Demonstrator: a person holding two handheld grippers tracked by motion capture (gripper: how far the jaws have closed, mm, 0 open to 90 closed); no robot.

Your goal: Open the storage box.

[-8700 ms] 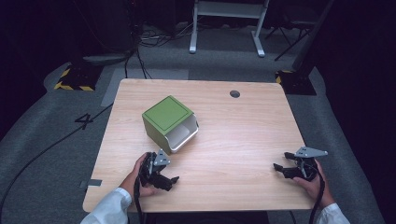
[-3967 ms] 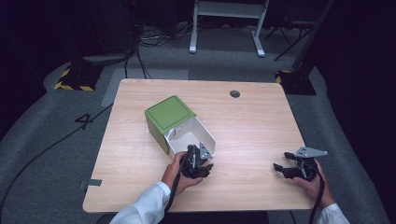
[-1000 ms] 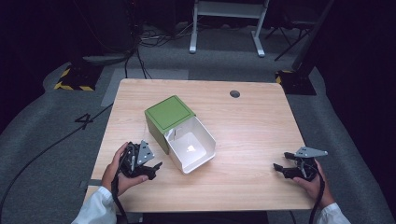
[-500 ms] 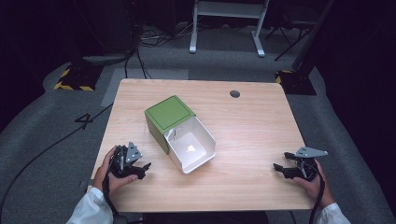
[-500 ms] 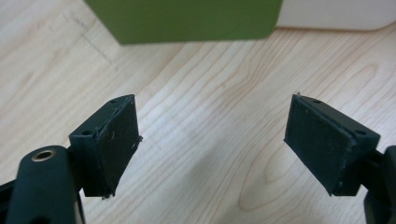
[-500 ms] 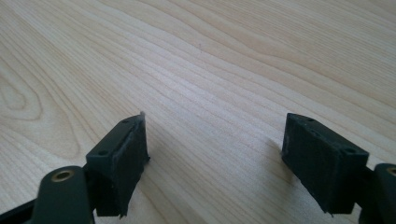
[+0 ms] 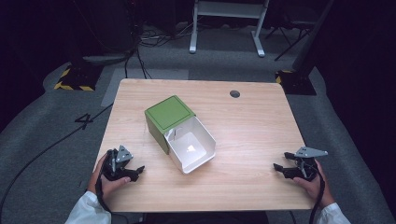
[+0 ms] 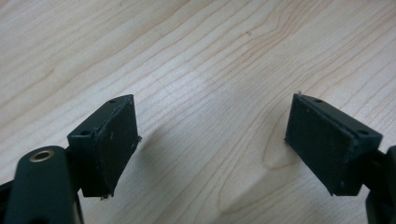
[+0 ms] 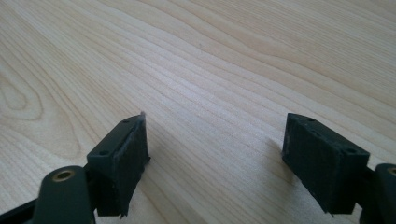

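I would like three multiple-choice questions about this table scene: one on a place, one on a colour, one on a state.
1. Where is the left gripper?
A. inside the drawer
B. near the table's front left corner
C. on the box

2. What colour is the box?
A. green
B. red
C. blue

3. The white drawer is:
A. shut
B. removed
C. pulled out

Answers:
1 B, it rests low at the left, apart from the box.
2 A, its top and side are green.
3 C, it projects from the box, interior exposed.

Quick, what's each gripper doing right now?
Left gripper: open, holding nothing, above bare table.
Right gripper: open, holding nothing.
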